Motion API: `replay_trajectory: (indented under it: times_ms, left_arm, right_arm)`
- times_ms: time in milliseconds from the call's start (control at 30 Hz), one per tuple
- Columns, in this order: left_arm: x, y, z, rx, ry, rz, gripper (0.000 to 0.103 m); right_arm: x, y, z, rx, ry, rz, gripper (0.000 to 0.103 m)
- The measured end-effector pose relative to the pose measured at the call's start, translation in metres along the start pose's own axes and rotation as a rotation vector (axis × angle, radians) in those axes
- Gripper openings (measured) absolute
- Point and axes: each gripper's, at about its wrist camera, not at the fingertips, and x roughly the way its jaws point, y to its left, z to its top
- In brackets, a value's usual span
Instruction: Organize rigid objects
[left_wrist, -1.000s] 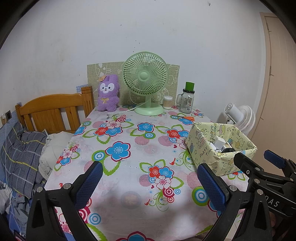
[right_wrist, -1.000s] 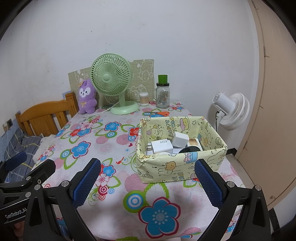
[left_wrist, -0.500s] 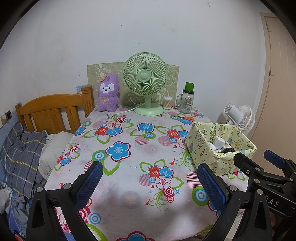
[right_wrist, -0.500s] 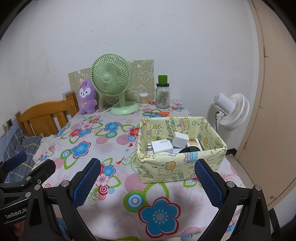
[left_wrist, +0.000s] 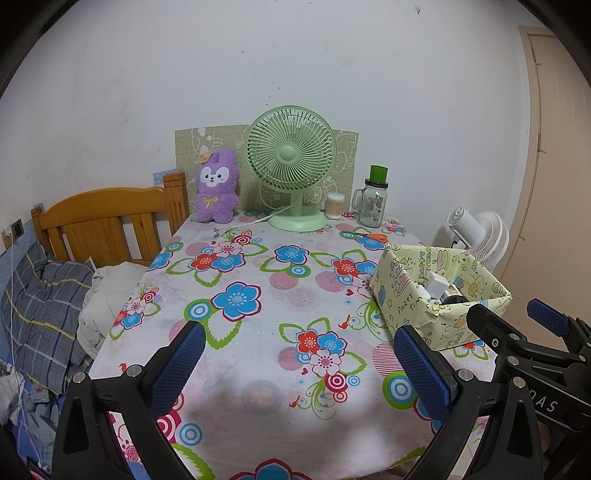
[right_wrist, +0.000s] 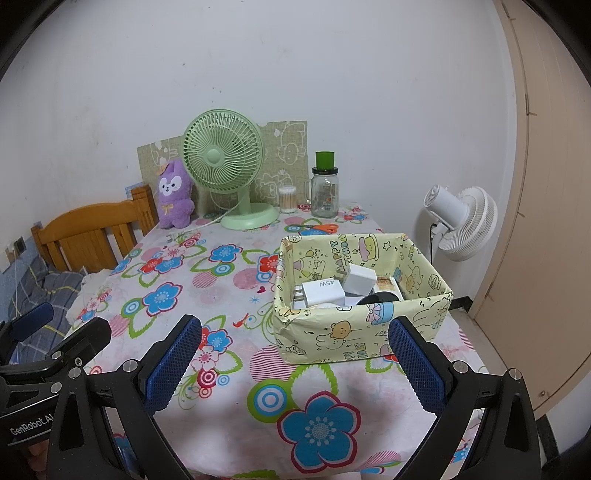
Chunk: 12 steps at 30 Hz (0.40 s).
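Both hand-held grippers hover over the near edge of the desk (left_wrist: 258, 369), jaws spread wide, nothing in them: left hand-held gripper (left_wrist: 299, 365), right hand-held gripper (right_wrist: 295, 362). Yellow cartoon-print box (right_wrist: 354, 332) sits on the desk's right side, holding 2 white chargers (right_wrist: 325, 290) and a black round item. Orange-handled scissors (right_wrist: 317, 228) lie behind the box, near the green fan (right_wrist: 229, 166).
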Motion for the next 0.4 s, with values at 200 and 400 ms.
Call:
replay_trajectory:
  times_ms: [200, 400]
  left_arm:
    - [0.0027, 0.0013, 0.0004, -0.01, 0.012, -0.003, 0.103]
    - [0.0045, 0.0049, 0.0017, -0.022, 0.019, -0.003, 0.103]
  right_arm:
    - [-0.0005, -0.0003, -0.0004, 0.002, -0.001, -0.001, 0.103]
    - [0.0, 0.0045, 0.0022, 0.006, 0.0, 0.001, 0.103]
